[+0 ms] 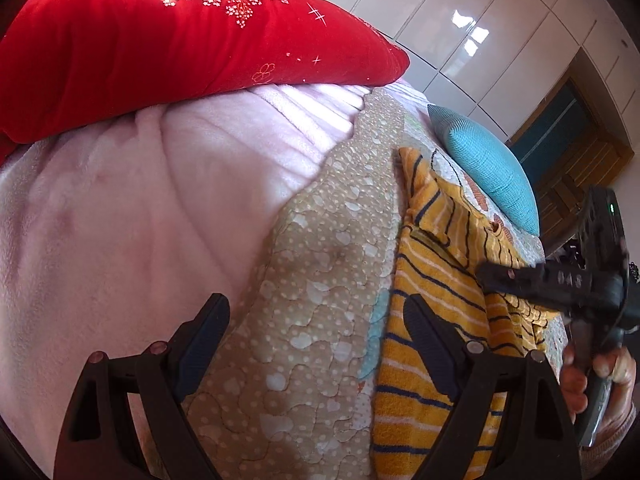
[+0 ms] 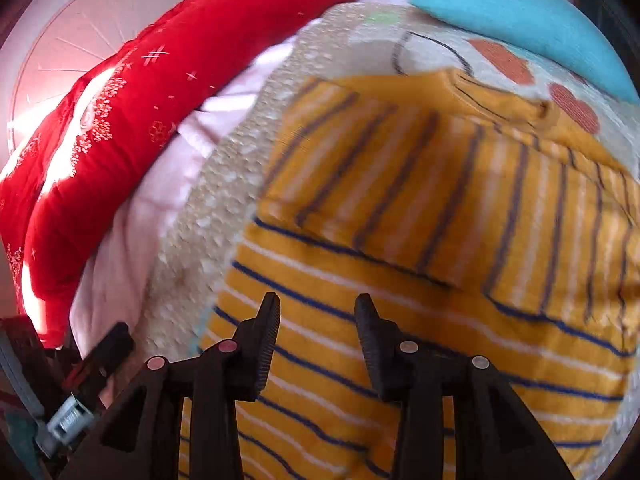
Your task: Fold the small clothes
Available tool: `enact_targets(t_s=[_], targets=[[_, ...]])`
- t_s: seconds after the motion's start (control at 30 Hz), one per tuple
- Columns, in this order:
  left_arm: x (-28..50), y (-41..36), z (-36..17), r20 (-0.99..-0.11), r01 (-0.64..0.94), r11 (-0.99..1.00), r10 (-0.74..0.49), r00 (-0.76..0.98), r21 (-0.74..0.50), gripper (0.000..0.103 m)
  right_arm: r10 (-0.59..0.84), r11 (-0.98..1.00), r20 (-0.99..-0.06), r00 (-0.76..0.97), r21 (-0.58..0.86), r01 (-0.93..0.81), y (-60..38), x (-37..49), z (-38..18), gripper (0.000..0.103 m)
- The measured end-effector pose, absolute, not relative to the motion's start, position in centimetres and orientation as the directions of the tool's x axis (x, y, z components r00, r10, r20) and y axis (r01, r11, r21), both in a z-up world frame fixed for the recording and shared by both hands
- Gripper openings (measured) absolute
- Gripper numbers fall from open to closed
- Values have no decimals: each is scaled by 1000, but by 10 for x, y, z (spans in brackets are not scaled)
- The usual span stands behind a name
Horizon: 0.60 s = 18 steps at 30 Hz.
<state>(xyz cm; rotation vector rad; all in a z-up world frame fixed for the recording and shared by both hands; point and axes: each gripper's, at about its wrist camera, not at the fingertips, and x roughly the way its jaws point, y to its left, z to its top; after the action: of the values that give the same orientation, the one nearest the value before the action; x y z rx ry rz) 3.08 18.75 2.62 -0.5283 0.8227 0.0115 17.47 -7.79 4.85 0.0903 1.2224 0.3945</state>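
Observation:
A small yellow garment [image 1: 436, 280] with dark blue and white stripes lies flat on the quilted bedspread [image 1: 320, 264]. In the right wrist view the garment [image 2: 420, 240] fills the frame, one sleeve folded across its body. My left gripper [image 1: 316, 320] is open and empty, hovering over the quilt at the garment's left edge. My right gripper [image 2: 318, 308] is open and empty just above the garment's lower body. The right gripper also shows in the left wrist view [image 1: 486, 274], over the garment's right side.
A red embroidered quilt [image 1: 160, 40] lies at the back left on a pink blanket [image 1: 120, 208]. A turquoise cushion [image 1: 488, 164] sits behind the garment. White wardrobe doors [image 1: 480, 20] stand beyond the bed.

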Motion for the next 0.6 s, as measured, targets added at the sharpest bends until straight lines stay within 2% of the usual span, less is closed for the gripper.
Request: enact_targets(t_s=[0.2, 0.27, 0.4, 0.5, 0.6], targets=[[28, 166, 18, -695, -118, 856, -320, 644, -504, 88, 140, 981, -943, 303, 175, 90, -267, 70, 31, 42], [27, 161, 8, -691, -104, 833, -373, 619, -543, 88, 176, 956, -927, 331, 241, 168, -317, 25, 33, 43], [15, 147, 7, -683, -82, 841, -373, 628, -535, 88, 256, 905, -872, 417, 367, 214, -366, -54, 35, 49], [2, 139, 5, -653, -49, 792, -464, 598, -608, 88, 370, 841, -797, 477, 506, 193, -370, -89, 27, 50], [-14, 124, 5, -668, -8, 798, -499, 552, -602, 88, 454, 798, -727, 514, 589, 129, -347, -98, 15, 51]])
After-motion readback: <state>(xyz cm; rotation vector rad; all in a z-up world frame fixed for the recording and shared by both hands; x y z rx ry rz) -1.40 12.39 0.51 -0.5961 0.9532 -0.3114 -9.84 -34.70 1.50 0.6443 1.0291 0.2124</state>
